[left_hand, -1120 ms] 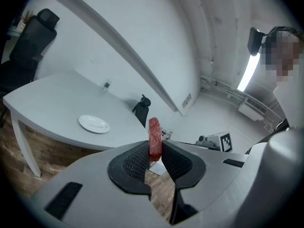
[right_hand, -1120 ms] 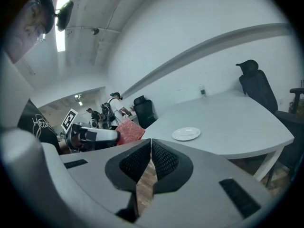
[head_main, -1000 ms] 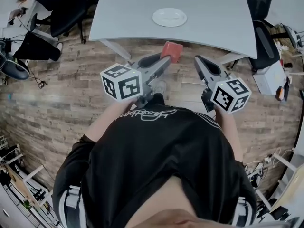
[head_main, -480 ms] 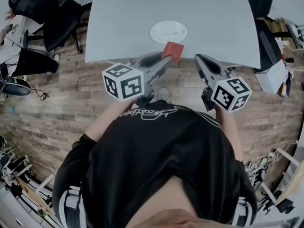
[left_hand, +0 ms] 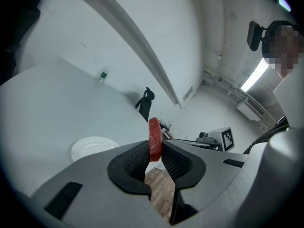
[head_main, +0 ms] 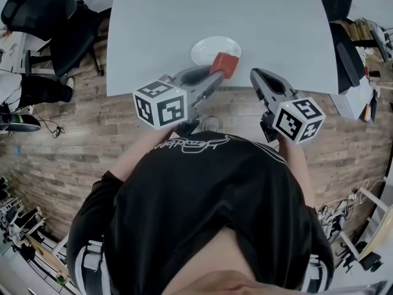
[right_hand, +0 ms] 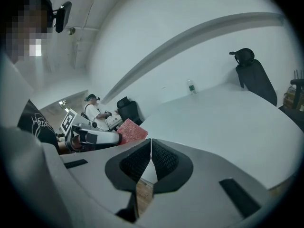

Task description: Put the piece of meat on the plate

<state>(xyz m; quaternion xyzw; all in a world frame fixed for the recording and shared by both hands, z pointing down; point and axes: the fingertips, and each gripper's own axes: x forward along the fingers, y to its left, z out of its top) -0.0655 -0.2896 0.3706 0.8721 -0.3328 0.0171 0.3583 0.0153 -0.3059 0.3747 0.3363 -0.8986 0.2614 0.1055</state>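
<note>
Meat: We saw the flat red slab of meat with a rough face (left_hand: pixel 155 136) standing on edge, raised over the bench's near edge and just short of the plate.
Left hand-held gripper: The left hand-held gripper (head_main: pixel 216 74) was clamped on the slab's lower edge, ribbed black pads pressing on both broad faces.
Right hand-held gripper: The right hand-held gripper (right_hand: pixel 150 151) was closed on nothing, held beside the left one.
Handling: We judged the meat light and soft, yet firm enough to stand upright in the grip. A gentle pinch across its thin body near one edge seemed the best hold.
Plate: The small round white plate (head_main: pixel 206 48), glossy and shallow, lay near the bench's front edge.
Bench: The wide pale grey bench (head_main: pixel 215 5) had a smooth matte top.
Gripper build: Both had grey moulded shells with cross-hatched black pads.
</note>
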